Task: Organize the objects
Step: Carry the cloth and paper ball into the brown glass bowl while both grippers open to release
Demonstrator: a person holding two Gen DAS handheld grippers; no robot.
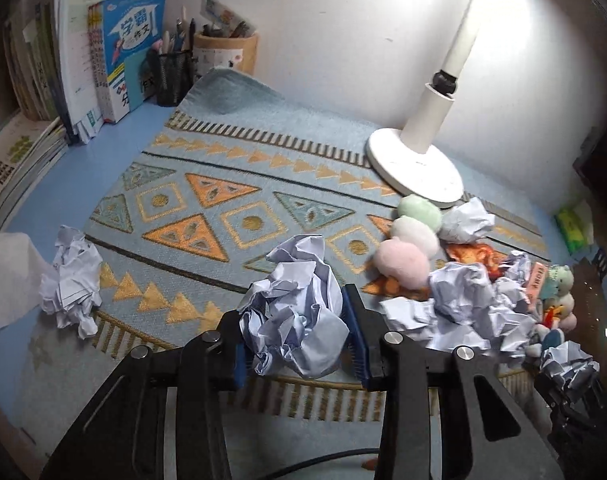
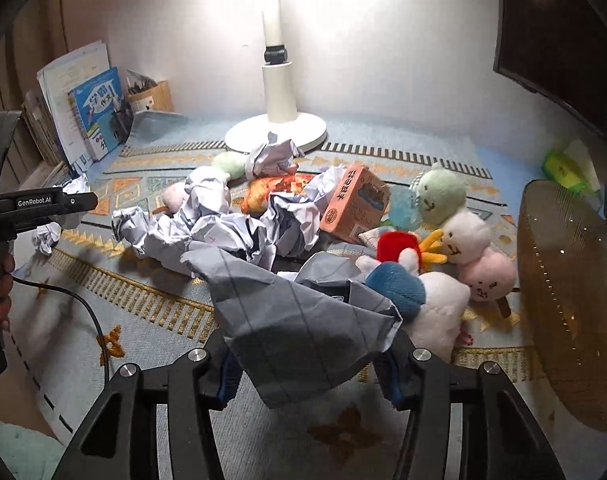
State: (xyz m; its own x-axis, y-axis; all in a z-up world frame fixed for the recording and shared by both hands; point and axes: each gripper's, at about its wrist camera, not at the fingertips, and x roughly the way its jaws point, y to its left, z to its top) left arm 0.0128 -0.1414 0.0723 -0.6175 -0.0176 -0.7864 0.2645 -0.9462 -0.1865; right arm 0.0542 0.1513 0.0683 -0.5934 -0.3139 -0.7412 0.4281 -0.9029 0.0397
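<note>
My left gripper (image 1: 299,332) is shut on a crumpled white paper ball (image 1: 299,312) and holds it over the patterned mat (image 1: 207,184). My right gripper (image 2: 307,364) is shut on a crumpled grey-looking sheet of paper (image 2: 299,328); it also shows at the right edge of the left wrist view (image 1: 567,372). A pile of crumpled papers (image 2: 223,224) lies mid-mat, with plush toys (image 2: 459,240), a three-ball plush skewer (image 1: 411,236) and an orange box (image 2: 355,204) around it. One more paper ball (image 1: 71,280) lies at the mat's left edge.
A white desk lamp base (image 1: 415,164) stands at the back of the mat. Books (image 1: 123,64) and pen holders (image 1: 223,52) line the back left. A brown mesh basket (image 2: 571,300) stands at the right. A tissue (image 1: 11,272) lies far left.
</note>
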